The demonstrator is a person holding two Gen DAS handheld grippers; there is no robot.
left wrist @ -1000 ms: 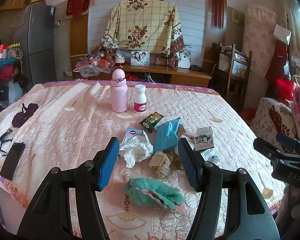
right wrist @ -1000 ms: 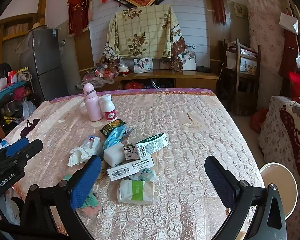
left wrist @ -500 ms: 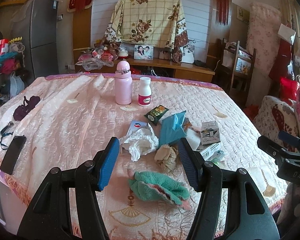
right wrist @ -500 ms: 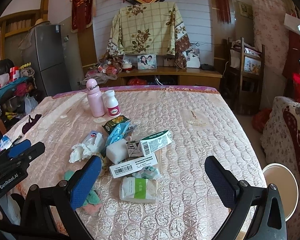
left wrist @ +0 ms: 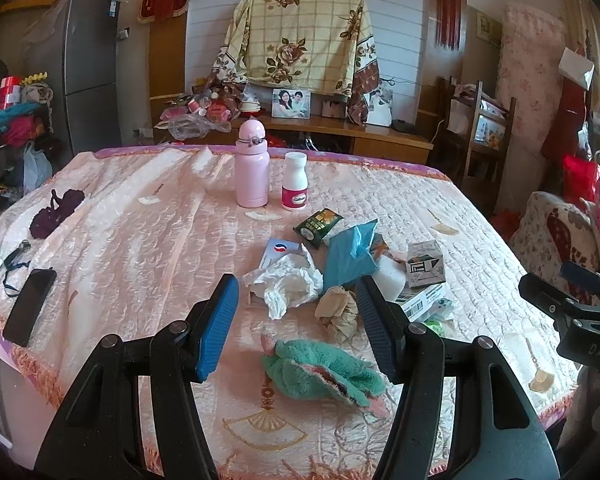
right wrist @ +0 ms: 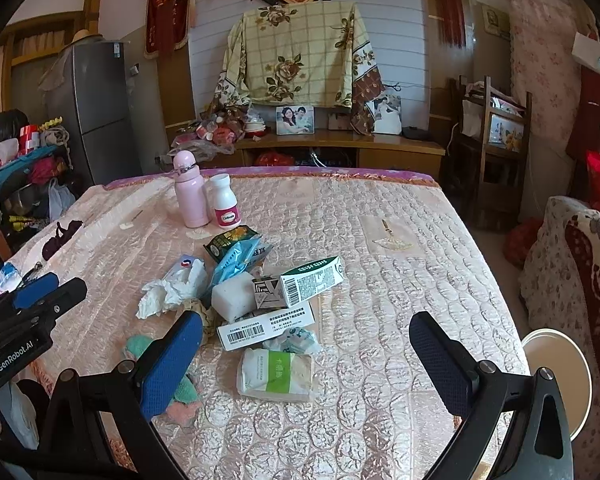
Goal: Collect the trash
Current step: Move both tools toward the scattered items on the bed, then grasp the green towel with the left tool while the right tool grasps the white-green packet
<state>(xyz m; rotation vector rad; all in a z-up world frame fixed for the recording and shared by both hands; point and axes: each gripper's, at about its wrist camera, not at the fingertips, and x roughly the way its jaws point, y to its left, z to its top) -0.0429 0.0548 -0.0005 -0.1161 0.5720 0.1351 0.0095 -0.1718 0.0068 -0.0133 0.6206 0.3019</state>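
On the bed [right wrist: 400, 264], under a pink quilted cover, the trash lies in one cluster left of centre: a crumpled white tissue [left wrist: 288, 284], a brown paper wad [left wrist: 338, 308], a blue wrapper [left wrist: 350, 258], a green snack packet [left wrist: 318, 226], a white foam block [right wrist: 234, 294], a green-and-white carton [right wrist: 312, 280], a long barcode box [right wrist: 266, 326] and a white-and-green pouch [right wrist: 276, 374]. A teal cloth [left wrist: 320, 372] lies nearest the front edge. A pink bottle [left wrist: 252, 168] and a white pill bottle [left wrist: 295, 186] stand upright, just beside each other, toward the far edge. A dark phone [left wrist: 30, 306] lies near the left edge.

Beyond the bed stand a wooden cabinet [right wrist: 340, 148] and a grey refrigerator [right wrist: 88, 112]. The right half of the bed surface is bare. A round white bin [right wrist: 560, 372] sits on the floor off the right front corner.

The left gripper [left wrist: 294, 320] hangs above the front edge, fingers apart, with nothing between them. The right gripper [right wrist: 306, 364] likewise has its fingers wide apart and empty, above the pouch.

Compared with one second earlier, the trash sits slightly higher in the left view; all items keep their places.
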